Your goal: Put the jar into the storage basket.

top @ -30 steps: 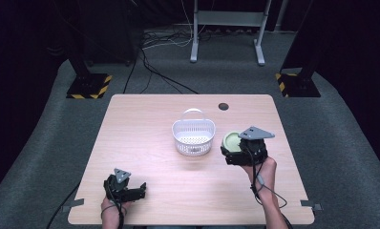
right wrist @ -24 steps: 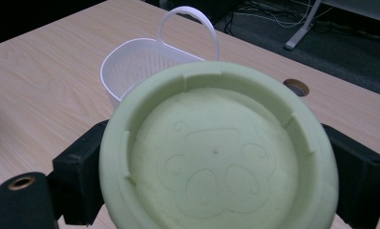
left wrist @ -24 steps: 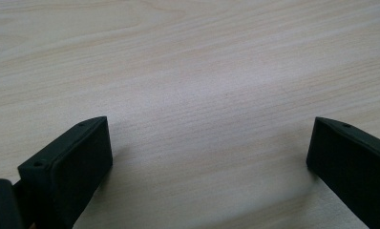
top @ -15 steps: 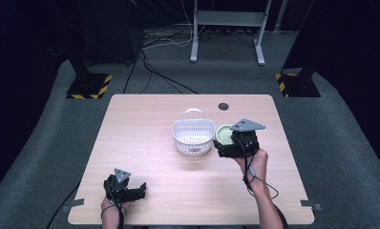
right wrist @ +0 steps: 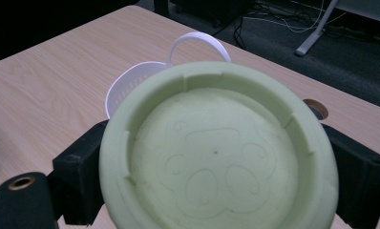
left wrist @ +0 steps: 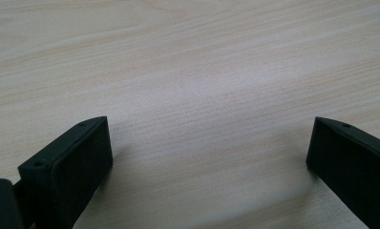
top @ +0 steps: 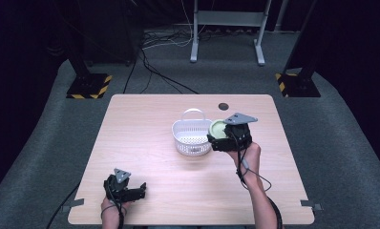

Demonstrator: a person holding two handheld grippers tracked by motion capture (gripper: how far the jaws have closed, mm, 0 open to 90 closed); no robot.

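A pale green round dish (right wrist: 212, 148) is clamped between the jaws of my right gripper (top: 220, 137), its underside with a faint embossed pattern facing the camera. In the high view the green dish (top: 217, 127) is lifted just right of a white perforated basket (top: 192, 136) with a hoop handle, near its rim. The basket (right wrist: 145, 76) shows behind the dish in the right gripper view. My left gripper (top: 139, 191) rests low at the table's front left, jaws wide apart over bare wood (left wrist: 202, 95) with nothing between them.
The light wooden table (top: 131, 143) has a dark round cable hole (top: 223, 106) near its far edge. Grey carpet surrounds it, with stand legs, cables and striped bases beyond.
My right gripper carried the green dish up and to the left, from beside the basket's right to close against its rim. The left gripper stayed put.
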